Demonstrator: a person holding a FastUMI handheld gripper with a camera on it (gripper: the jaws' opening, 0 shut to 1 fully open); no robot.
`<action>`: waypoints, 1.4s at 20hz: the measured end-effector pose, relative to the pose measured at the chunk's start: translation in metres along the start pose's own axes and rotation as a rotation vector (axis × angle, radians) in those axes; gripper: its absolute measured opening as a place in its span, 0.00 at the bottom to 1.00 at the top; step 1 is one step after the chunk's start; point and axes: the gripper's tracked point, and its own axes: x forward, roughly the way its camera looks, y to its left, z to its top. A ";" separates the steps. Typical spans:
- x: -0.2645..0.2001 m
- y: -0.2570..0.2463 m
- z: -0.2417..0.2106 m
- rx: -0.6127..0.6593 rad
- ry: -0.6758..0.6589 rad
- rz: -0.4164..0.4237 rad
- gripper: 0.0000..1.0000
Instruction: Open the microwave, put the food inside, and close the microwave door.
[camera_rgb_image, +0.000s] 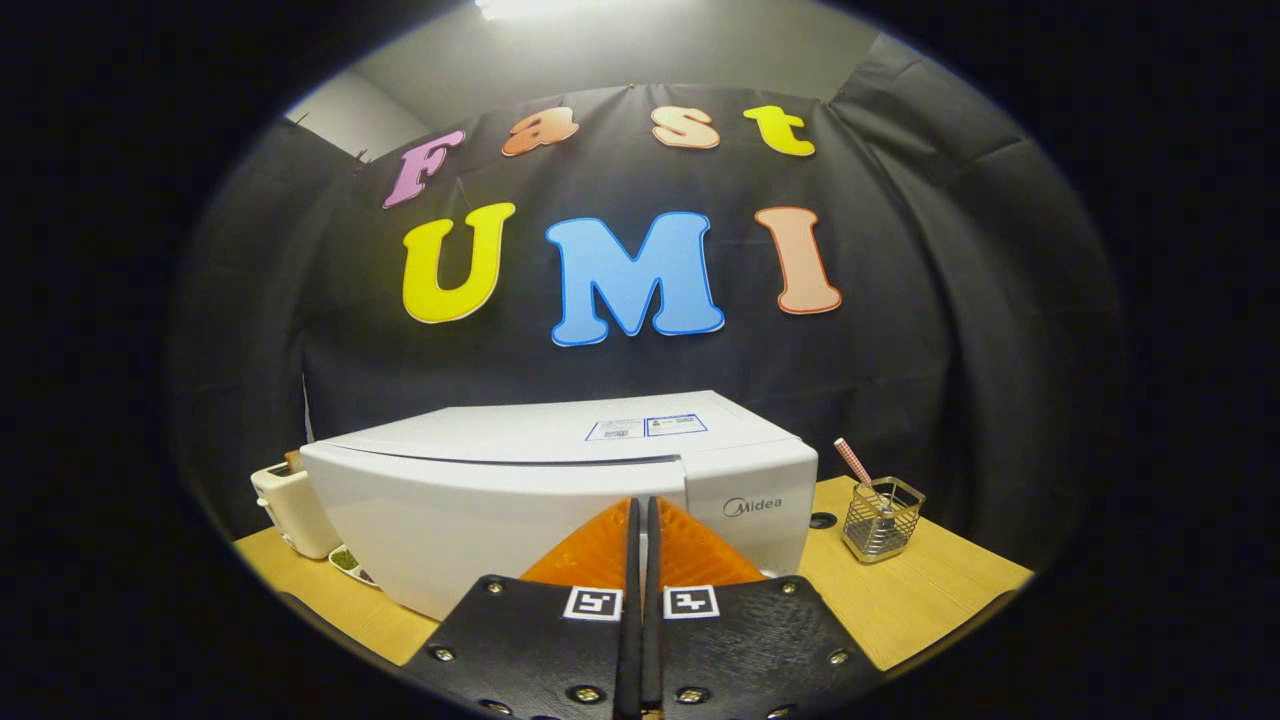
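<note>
While the door of the microwave (560, 490) stands shut, the gripper (640, 520) faces it with its two fingers pressed together, holding nothing. Left to right along the wooden table (920, 590): a pale toaster (292, 508) near the table's left edge, touching or just beside the microwave's left side; a small dish of green food (350, 562) at the toaster's foot, partly hidden by the microwave's lower left corner; the white microwave across the middle of the table, its door spanning most of the front and its control panel (752, 510) at the right; a small dark round spot (822, 520) on the tabletop just right of it; and a wire basket (882, 518) holding a striped straw (853, 462) toward the right edge.

The microwave's front lies just ahead of the fingertips, which point at the seam between door and panel; whether they touch it cannot be told. The step in hand is judged to be opening the door. To do it well, the closed tips would catch the door's right edge near that seam and draw it along the hinge's arc, not straight back, so the oven does not slide on the table. The food lies well left of the fingers.
</note>
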 end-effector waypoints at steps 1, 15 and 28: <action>0.000 0.000 0.000 -0.001 -0.001 -0.001 0.01; -0.003 -0.006 0.013 0.056 0.008 0.054 0.06; -0.076 -0.011 0.187 0.004 -0.076 0.140 0.87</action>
